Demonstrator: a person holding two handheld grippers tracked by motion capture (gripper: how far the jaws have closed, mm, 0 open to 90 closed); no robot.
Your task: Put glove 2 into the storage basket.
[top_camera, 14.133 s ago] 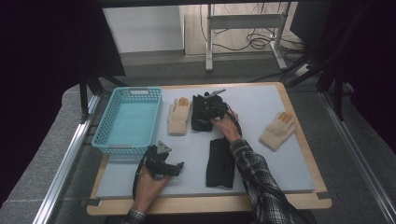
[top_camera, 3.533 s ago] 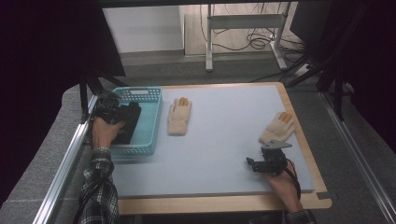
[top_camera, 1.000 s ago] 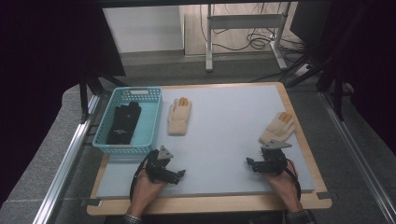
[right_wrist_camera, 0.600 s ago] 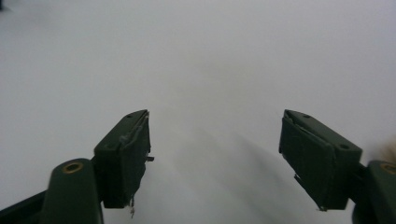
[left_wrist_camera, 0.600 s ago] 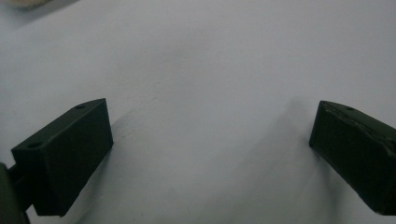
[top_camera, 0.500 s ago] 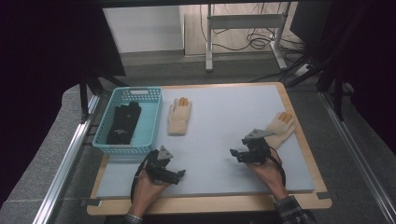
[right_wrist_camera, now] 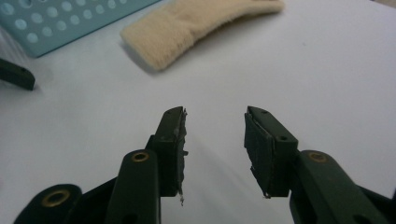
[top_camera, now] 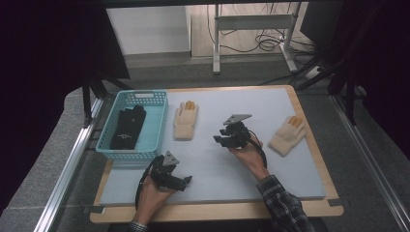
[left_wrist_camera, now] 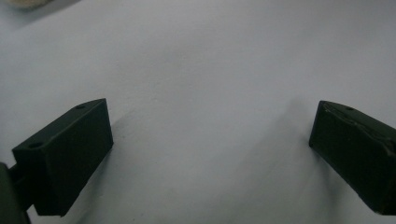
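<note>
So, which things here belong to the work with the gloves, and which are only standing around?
Belong to the job:
- teal basket
- black gloves lying in it
- cream glove beside the basket
- cream glove at the right
- left gripper and right gripper, both empty

Only standing around:
- metal stand
- floor cables

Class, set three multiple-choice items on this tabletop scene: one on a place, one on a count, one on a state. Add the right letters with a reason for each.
1. Where do the black gloves lie?
A in the basket
B on the mat
C on the floor

2. How many cream gloves lie on the mat?
A one
B two
C four

3. The left gripper is:
A shut on a glove
B open
C shut, empty

Key: 1 A, they are inside the basket's walls. 2 B, one glove beside the basket, one far right. 3 B, its jaws stand wide apart.
</note>
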